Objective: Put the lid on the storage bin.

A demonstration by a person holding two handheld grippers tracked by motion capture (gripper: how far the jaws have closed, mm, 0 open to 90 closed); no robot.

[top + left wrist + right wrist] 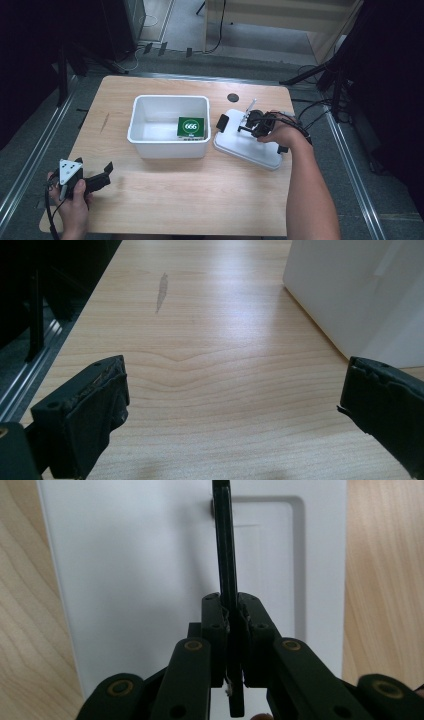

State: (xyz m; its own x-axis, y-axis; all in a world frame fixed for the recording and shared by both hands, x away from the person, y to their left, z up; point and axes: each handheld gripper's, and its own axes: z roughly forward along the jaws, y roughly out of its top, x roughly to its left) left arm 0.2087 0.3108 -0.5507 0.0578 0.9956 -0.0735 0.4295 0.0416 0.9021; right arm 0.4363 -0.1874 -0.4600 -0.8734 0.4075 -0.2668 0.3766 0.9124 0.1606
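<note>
My right gripper (pixel 233 611) is shut on a thin black flat slab (pixel 223 540), seen edge-on and running away from the jaws. It hangs just over a white lid (pixel 135 570) that lies flat on the table. From above, the slab (pixel 222 121) sticks out leftward from the right gripper (pixel 240 125) over the lid's (pixel 250 147) left end. My left gripper (pixel 106 171) rests near the table's front left corner, open, with nothing between its fingers. In the left gripper view its jaws (pixel 235 390) stand wide apart over bare wood.
A white bin (pixel 170 98) stands mid-table with a green box marked 666 (pixel 191 127) inside at its right. Its wall (pixel 350 285) shows ahead of the left gripper. A small black disc (pixel 232 97) lies behind the lid. Cables and stands surround the table.
</note>
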